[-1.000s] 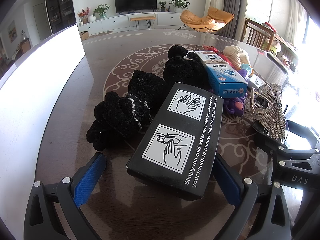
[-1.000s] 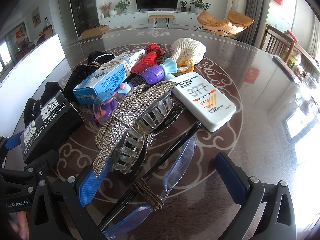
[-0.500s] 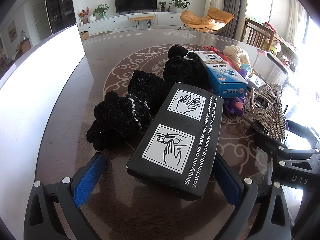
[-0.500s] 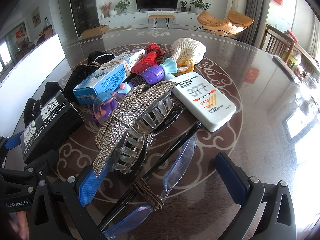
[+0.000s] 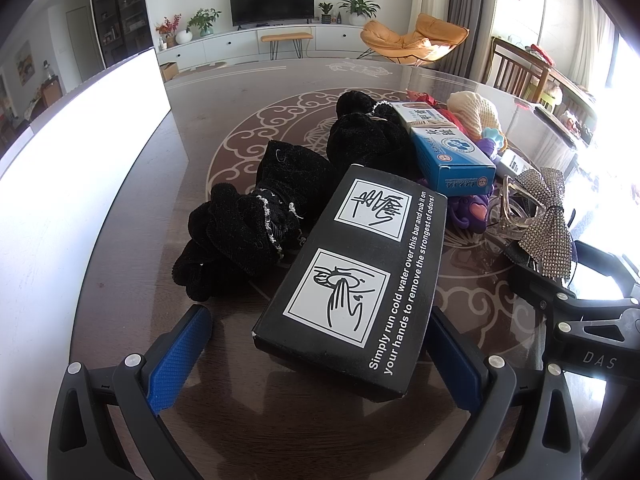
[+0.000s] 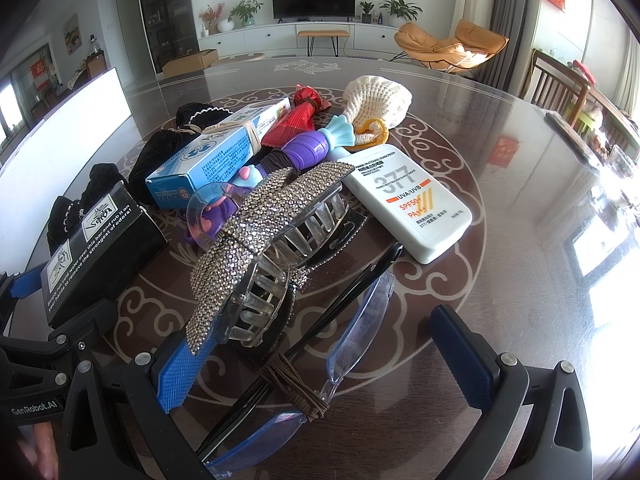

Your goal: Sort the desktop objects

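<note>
Two grippers, both yours, both spread wide and holding nothing. Your left gripper straddles the near end of the black box; the blue pads stand apart from it on the left, while the right pad is partly hidden behind the box corner, so contact there can't be told. Your right gripper has its left pad under the near tip of the rhinestone hair claw; whether they touch can't be told.

Round patterned table carries everything; its near edge is cut off in both views. Black box lies flat at near left, long axis running near to far, leaning slightly right. Black velvet scrunchies sit just left of it, detail lost in the dark fabric. Blue carton lies beyond the box, long axis near-left to far-right, a rubber band round it. White sunscreen bottle lies flat on the right, cap end hidden, long axis near-right to far-left. Hair claw rests on top of a dark item that is mostly hidden. Blue-lens glasses lie between your right fingers, bundled with black sticks by brown cord, near end cut off. Purple toy, red item and cream knit pouch sit far, partly overlapped.
</note>
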{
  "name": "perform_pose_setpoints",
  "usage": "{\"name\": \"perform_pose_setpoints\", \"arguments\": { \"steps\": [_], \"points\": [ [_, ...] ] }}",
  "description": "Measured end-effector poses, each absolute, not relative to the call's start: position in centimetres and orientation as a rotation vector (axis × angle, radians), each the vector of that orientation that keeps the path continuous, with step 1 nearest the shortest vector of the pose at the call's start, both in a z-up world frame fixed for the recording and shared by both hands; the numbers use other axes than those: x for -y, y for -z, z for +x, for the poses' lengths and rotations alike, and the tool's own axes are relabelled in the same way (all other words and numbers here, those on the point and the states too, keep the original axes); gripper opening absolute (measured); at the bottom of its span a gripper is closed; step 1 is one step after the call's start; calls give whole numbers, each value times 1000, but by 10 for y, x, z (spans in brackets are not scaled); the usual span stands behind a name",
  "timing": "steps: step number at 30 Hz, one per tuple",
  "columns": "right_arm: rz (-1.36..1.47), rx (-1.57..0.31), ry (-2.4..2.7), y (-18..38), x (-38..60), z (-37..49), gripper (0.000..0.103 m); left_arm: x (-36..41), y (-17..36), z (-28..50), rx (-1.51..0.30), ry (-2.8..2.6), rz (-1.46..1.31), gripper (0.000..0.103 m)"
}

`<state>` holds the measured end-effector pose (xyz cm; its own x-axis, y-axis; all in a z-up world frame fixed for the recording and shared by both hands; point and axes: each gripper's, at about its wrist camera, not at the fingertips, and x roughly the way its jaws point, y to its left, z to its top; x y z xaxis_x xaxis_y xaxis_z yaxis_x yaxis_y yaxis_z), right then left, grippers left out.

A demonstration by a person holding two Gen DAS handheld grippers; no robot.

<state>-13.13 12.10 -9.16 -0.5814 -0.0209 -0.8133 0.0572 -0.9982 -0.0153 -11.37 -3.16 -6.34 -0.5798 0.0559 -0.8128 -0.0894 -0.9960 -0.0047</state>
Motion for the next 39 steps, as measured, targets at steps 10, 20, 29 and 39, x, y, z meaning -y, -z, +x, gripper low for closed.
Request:
{"name": "perform_pose_setpoints", "arguments": {
  "steps": [10, 20, 29, 39],
  "points": [
    [1416, -61, 2755, 91, -121, -131, 103, 31, 63, -111, -61, -2711, -1399, 103],
    [1416, -61, 2755, 91, -121, -131, 103, 60, 59, -54, -123, -2629, -1375, 103],
    [1416, -60, 2755, 91, -121, -131, 103, 41, 54, -90, 31, -2530, -1380, 103],
    [1432, -157, 2599, 88, -141, -110, 103, 10, 61, -117, -134, -2529, -1412, 103]
  ]
}}
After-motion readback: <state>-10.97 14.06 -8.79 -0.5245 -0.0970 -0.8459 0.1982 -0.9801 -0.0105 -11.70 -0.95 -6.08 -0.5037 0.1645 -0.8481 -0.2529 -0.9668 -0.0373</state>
